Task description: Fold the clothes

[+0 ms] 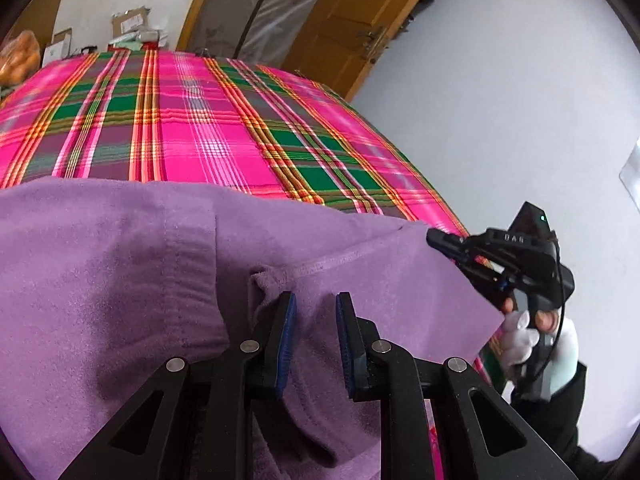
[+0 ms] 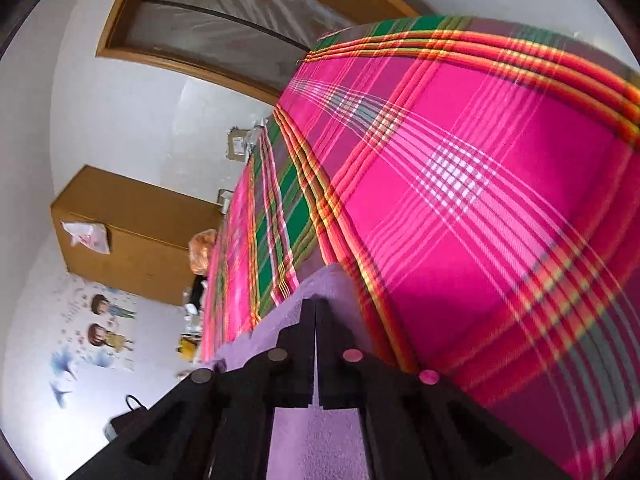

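Observation:
A purple fleece garment (image 1: 120,260) lies bunched on the near part of a bed with a pink and green plaid cover (image 1: 200,120). My left gripper (image 1: 316,312) has its blue pads pressed on a thick fold of the garment that fills the gap between them. At the right, a gloved hand (image 1: 520,340) holds my right gripper (image 1: 434,238), whose tip pinches the garment's far corner at the bed's edge. In the right wrist view the right gripper (image 2: 315,304) has its jaws together, with purple fleece (image 2: 320,276) under and past the tips and the plaid cover (image 2: 480,200) beyond.
A wooden door (image 1: 352,20) and a plastic-covered frame stand behind the bed. Cardboard boxes (image 1: 128,24) and a bag of oranges (image 1: 20,56) sit at the far left. White floor (image 1: 500,120) runs along the bed's right side. A wooden cabinet (image 2: 132,232) stands by the wall.

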{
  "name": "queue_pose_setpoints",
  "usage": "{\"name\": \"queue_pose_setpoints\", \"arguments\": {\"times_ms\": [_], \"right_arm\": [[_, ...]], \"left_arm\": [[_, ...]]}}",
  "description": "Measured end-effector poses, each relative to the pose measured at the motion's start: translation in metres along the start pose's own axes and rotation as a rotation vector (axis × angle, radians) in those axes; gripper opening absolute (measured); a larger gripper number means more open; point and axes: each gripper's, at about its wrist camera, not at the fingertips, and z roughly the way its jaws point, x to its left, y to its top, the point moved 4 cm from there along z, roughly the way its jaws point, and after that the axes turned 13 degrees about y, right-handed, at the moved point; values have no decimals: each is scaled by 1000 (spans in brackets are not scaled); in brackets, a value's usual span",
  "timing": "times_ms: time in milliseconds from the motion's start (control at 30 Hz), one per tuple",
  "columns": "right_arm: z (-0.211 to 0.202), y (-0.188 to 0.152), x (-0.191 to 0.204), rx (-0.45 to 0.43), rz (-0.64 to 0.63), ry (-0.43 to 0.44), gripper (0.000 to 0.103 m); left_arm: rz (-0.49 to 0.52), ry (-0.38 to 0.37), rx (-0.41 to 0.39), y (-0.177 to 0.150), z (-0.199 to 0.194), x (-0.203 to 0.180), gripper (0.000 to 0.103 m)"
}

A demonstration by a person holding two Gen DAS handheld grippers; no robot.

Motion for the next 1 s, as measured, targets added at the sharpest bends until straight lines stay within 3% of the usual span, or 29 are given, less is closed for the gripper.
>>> {"name": "queue_pose_setpoints", "arguments": {"times_ms": [100, 133, 167, 300, 400, 467, 500, 533, 600, 733, 833, 1000], "right_arm": [[-9, -1, 8, -40, -33, 14, 5], [-13, -5, 11, -51, -52, 29, 14], [-18, -10, 14, -57, -74, 47, 17], [-33, -42, 32, -72, -238, 59, 17], [-44, -70, 45, -114, -445, -35, 17], [-39, -87, 46, -101, -559, -155, 17], [-39, -92, 46, -99, -604, -201, 16], [-40, -97, 45, -100, -643, -236, 8], [-43, -104, 44, -101, -710, -291, 8], [-48, -112, 45, -92, -759, -313, 8], [-51, -102, 48, -65, -707, -317, 9], [-35, -91, 77, -63, -756, -270, 11]], "left_arm": [[13, 9, -20, -6, -6, 0, 21], [13, 7, -27, -8, -9, 0, 21], [14, 2, -34, -10, -14, 1, 21], [16, -46, -57, -21, -31, -2, 21], [53, -97, -98, -28, -44, -11, 21], [81, -110, -104, -33, -46, -16, 21], [90, -101, -91, -35, -42, -18, 21], [90, -81, -67, -38, -37, -17, 21], [83, -56, -40, -41, -32, -14, 21], [100, -25, -47, -47, -37, -14, 20], [98, -23, -40, -49, -41, -15, 21], [85, -4, -90, -21, -42, -14, 21]]}}
